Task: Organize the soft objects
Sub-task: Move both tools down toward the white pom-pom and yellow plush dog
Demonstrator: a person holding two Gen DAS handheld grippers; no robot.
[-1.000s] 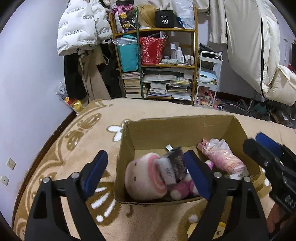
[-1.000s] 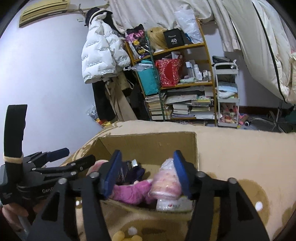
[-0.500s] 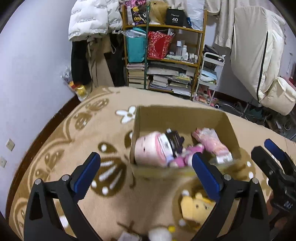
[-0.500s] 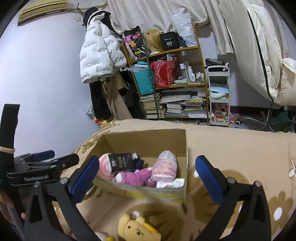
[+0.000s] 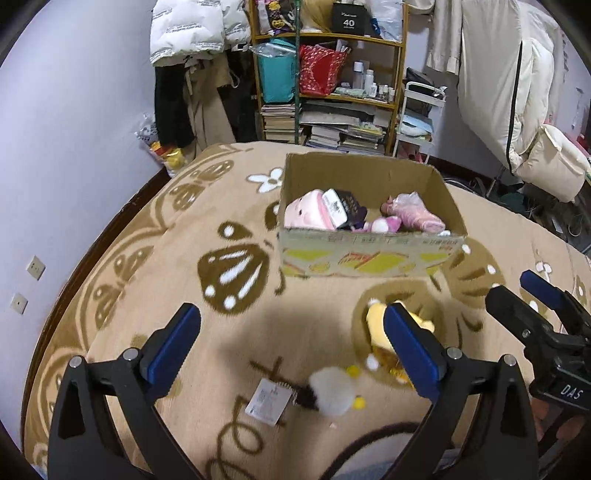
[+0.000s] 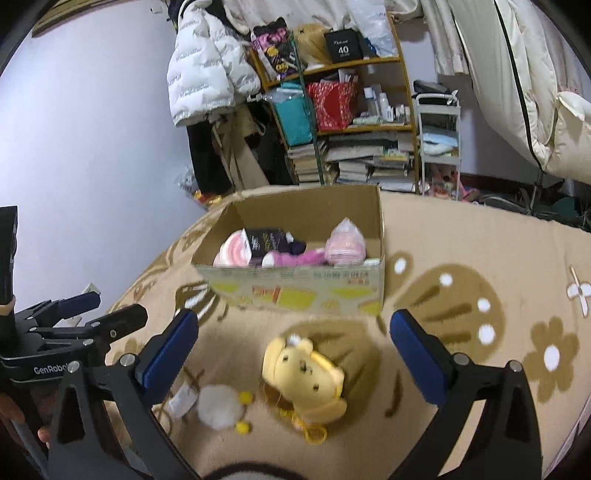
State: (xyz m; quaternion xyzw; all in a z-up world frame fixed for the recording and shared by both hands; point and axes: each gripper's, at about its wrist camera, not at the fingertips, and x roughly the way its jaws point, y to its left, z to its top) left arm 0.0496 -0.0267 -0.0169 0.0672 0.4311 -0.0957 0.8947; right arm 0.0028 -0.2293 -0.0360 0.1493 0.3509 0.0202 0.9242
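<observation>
On a tan blanket (image 5: 314,306) patterned with brown butterflies and white flowers sits an open cardboard box (image 5: 369,254) (image 6: 295,291). Inside the box, soft things lie packed side by side: a pink and white plush (image 5: 304,214) (image 6: 232,251) at its left end, a dark packet (image 5: 343,206) (image 6: 266,238) leaning on it, a purple plush (image 5: 384,223) (image 6: 291,258) in the middle, and a pink bundle in clear wrap (image 5: 417,216) (image 6: 345,245) at the right.

Just in front of the box, on the blanket, lies a yellow bear plush (image 6: 306,376) (image 5: 376,321), face up. Beside it, to the left, rests a white pompom toy (image 6: 218,406) (image 5: 332,391) with small yellow balls attached, and a white paper tag (image 5: 267,398) (image 6: 183,400) lies next to that.

Both claws hover above the blanket, near the loose toys. The left gripper (image 5: 291,349) has its blue-padded jaws spread wide, holding nothing; in its view the pompom lies low between the fingers and the bear is partly hidden behind the right finger (image 5: 410,350). The right gripper (image 6: 293,356) is likewise spread wide and empty, with the bear lying between its fingers and touching neither. Each gripper shows at the edge of the other's view.

Behind the blanket stand a cluttered wooden shelf (image 5: 328,74) (image 6: 340,92) with stacked books, a hanging white puffer jacket (image 5: 188,29) (image 6: 207,70) and a small white cart (image 5: 417,114) (image 6: 439,140).
</observation>
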